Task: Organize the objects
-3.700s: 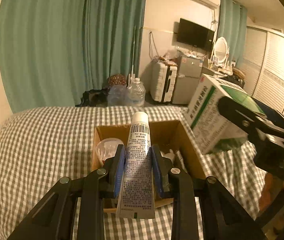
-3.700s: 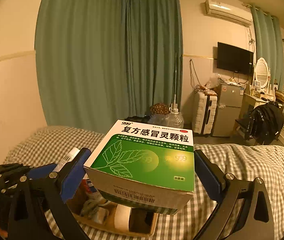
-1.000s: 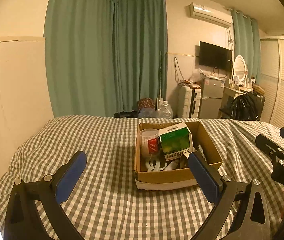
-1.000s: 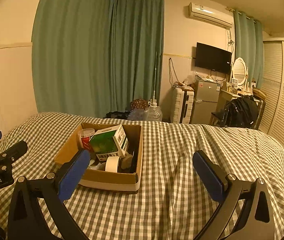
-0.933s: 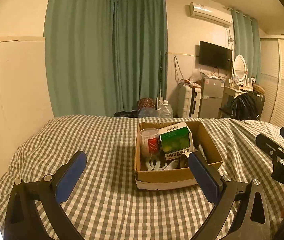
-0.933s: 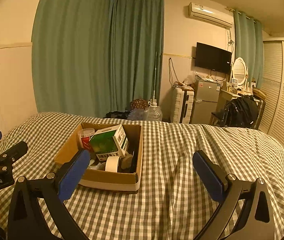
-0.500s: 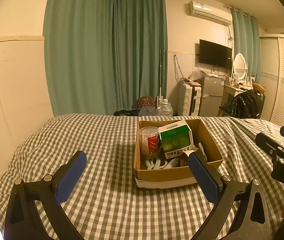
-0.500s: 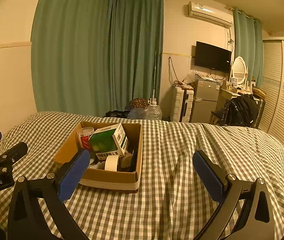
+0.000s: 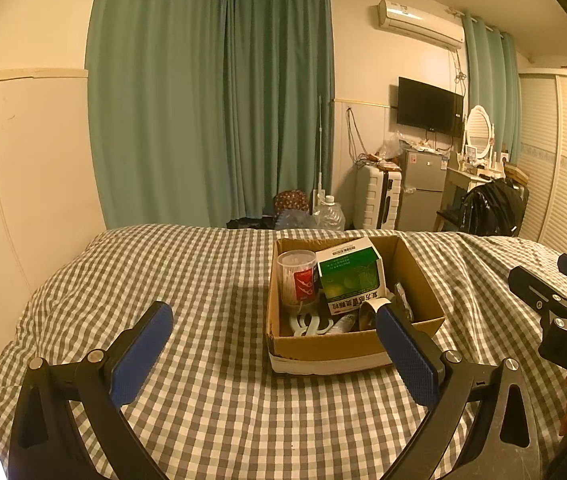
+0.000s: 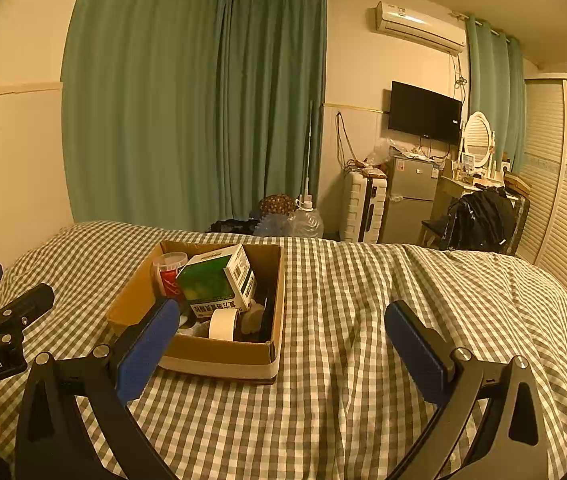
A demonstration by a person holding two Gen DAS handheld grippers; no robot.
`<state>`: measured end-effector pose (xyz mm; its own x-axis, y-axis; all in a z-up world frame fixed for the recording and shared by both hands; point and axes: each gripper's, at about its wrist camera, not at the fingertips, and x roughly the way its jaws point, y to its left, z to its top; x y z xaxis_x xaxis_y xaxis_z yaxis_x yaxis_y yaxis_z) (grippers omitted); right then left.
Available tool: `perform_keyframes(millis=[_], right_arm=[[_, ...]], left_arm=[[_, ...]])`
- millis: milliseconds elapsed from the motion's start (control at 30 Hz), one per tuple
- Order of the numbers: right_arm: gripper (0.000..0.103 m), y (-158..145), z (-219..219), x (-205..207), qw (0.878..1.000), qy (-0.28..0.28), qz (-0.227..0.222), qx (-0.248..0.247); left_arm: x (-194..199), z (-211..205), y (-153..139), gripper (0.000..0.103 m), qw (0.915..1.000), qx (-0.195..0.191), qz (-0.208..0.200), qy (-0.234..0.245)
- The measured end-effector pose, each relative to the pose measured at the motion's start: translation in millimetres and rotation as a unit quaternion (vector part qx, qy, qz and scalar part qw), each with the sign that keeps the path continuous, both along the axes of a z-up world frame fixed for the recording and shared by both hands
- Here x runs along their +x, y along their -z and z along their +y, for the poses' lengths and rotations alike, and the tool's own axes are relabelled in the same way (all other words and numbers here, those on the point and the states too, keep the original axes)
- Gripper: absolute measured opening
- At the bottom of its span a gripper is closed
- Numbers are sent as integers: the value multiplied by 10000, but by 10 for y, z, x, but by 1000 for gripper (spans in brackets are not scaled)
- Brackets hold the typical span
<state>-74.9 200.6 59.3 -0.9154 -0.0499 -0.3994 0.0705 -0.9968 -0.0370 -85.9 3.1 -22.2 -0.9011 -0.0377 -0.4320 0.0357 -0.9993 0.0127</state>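
Plainly, each hand-held gripper, left (image 9: 273, 344) and right (image 10: 283, 344), gapes wide and empty above the checked bedspread (image 9: 211, 280).

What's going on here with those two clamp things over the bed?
A person is tidying small items into a cardboard box on the checked bedspread. Both handheld tongs, left and right, are open and empty, held back from the box. Inside it sit a green medicine box, a cotton swab tub and a tape roll.
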Motion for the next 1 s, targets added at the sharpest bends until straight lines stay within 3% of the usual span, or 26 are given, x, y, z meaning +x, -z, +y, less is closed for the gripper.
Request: perform_keyframes(millis=[1000], right_arm=[[103,65,-30,-23,9999,10,-78,63]], left_arm=[[9,19,7,103,10000,-53,20,-72]])
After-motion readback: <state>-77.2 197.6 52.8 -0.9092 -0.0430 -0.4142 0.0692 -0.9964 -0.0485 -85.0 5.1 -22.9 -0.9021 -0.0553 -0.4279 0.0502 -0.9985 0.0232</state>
